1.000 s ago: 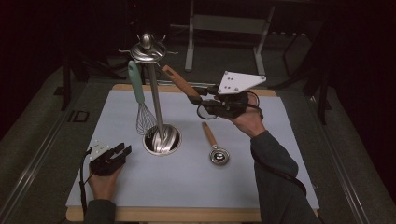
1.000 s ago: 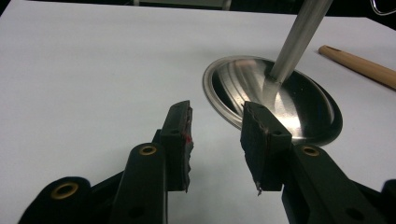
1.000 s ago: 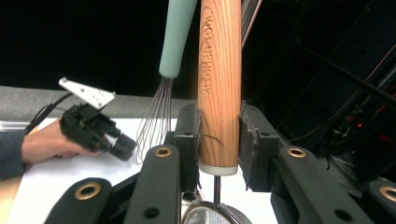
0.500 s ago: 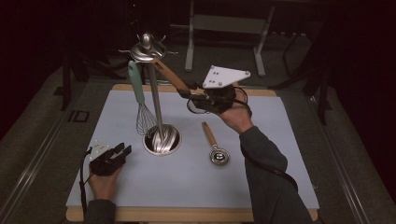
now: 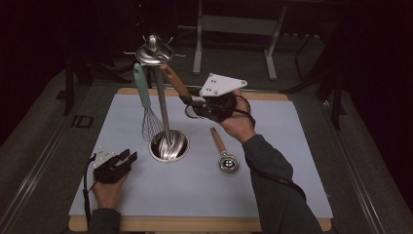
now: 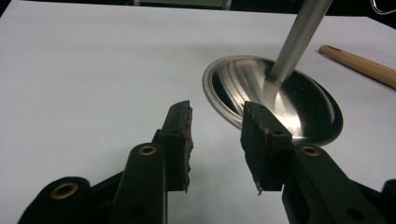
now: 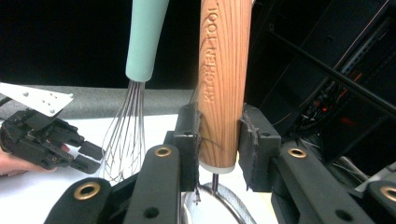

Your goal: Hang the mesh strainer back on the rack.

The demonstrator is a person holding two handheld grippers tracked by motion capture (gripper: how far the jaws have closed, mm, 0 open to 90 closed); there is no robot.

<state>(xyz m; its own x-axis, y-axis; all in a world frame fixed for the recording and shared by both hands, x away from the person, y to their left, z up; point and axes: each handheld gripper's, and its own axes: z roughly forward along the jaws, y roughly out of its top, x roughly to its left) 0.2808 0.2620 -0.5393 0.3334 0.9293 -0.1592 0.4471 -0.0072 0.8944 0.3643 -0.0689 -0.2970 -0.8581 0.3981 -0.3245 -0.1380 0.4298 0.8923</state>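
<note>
- Two black two-jaw grippers are at work over the pale blue-grey table mat (image 5: 292, 185); the right gripper (image 5: 191, 101) is raised, the left gripper (image 5: 127, 159) rests low on the mat.
- The right gripper is clamped on a light brown wooden-handled kitchen tool (image 7: 222, 84); its pads press both sides of the handle near the lower end; the handle slants up from the jaws to the hooked top of a tall shiny steel utensil stand (image 5: 163, 112).
- Just beyond the held handle hangs a wire whisk with a mint-green handle (image 7: 140, 42).
- Below the right hand, apart from it, a second wooden-handled tool with a round metal head (image 5: 223, 151) lies flat.
- The left gripper stands released, nothing between its jaws; the stand's round steel base (image 6: 280, 98) sits just ahead of its tips.
</note>
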